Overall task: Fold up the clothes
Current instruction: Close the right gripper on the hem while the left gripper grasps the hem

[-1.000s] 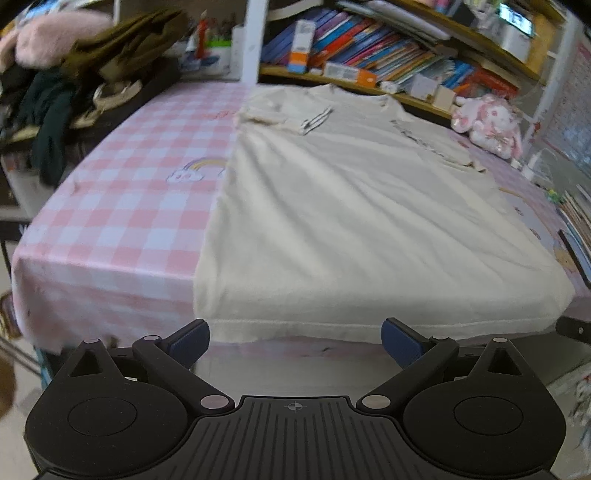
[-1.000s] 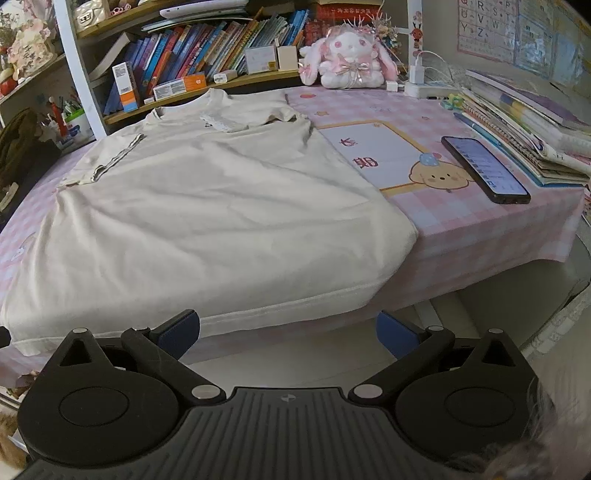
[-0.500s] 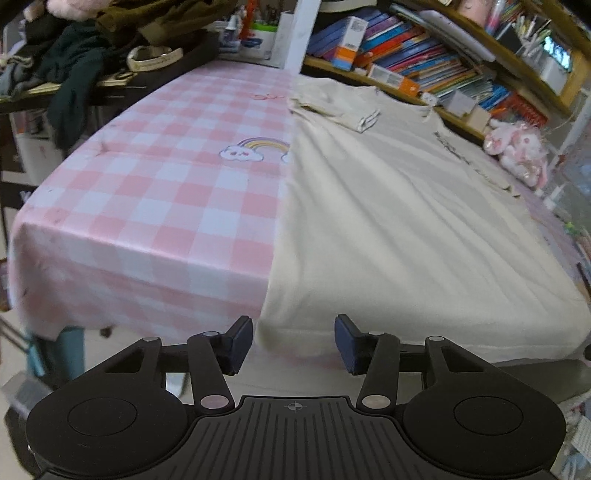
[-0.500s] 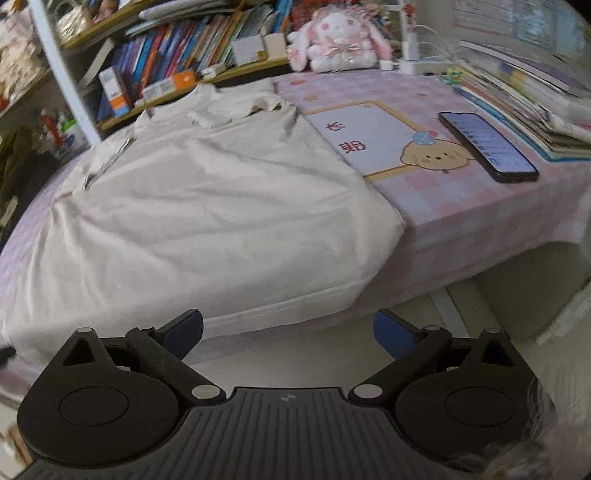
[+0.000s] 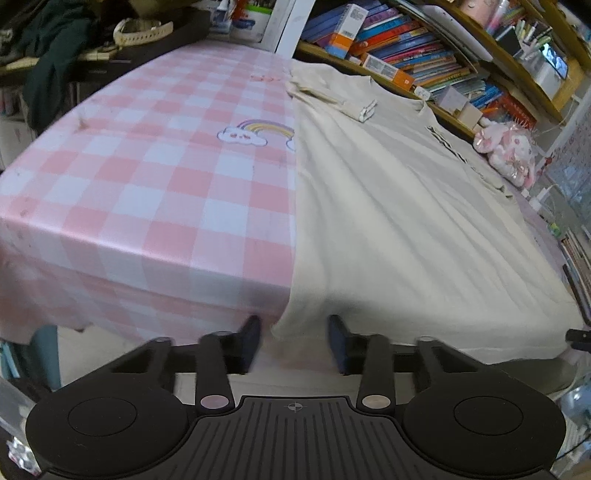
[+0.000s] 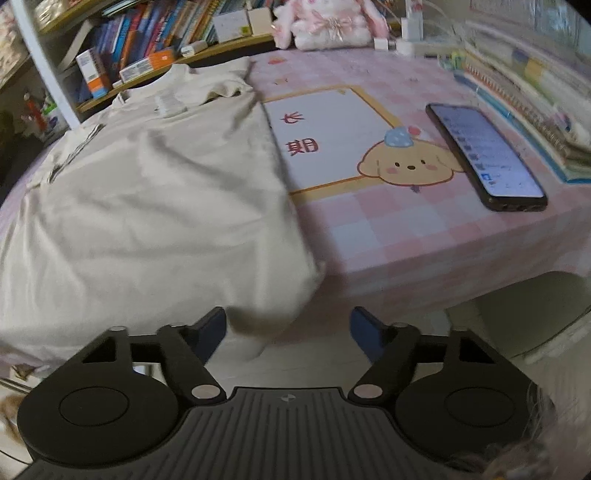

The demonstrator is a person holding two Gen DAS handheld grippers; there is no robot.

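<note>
A cream T-shirt (image 5: 388,206) lies flat on the pink checked tablecloth (image 5: 147,184), collar toward the far bookshelf, hem hanging over the near edge. My left gripper (image 5: 295,341) is at the shirt's bottom left corner. Its jaws are closing with the hanging corner between them, and a gap still shows on both sides. In the right wrist view the same T-shirt (image 6: 147,206) fills the left half. My right gripper (image 6: 286,330) is at the bottom right corner, its jaws closing with the drooping corner between them, the pads clear of the cloth.
A black phone (image 6: 484,155) lies on the tablecloth (image 6: 406,229) right of the shirt, with stacked notebooks (image 6: 535,92) beyond it. A pink plush rabbit (image 6: 325,22) and a bookshelf (image 5: 388,48) line the far edge. Dark clothes (image 5: 55,48) are piled at the far left.
Both grippers have come in low to the table's near edge, left to the shirt's left corner, right to its right corner. Both pairs of jaws have narrowed around the hanging hem.
</note>
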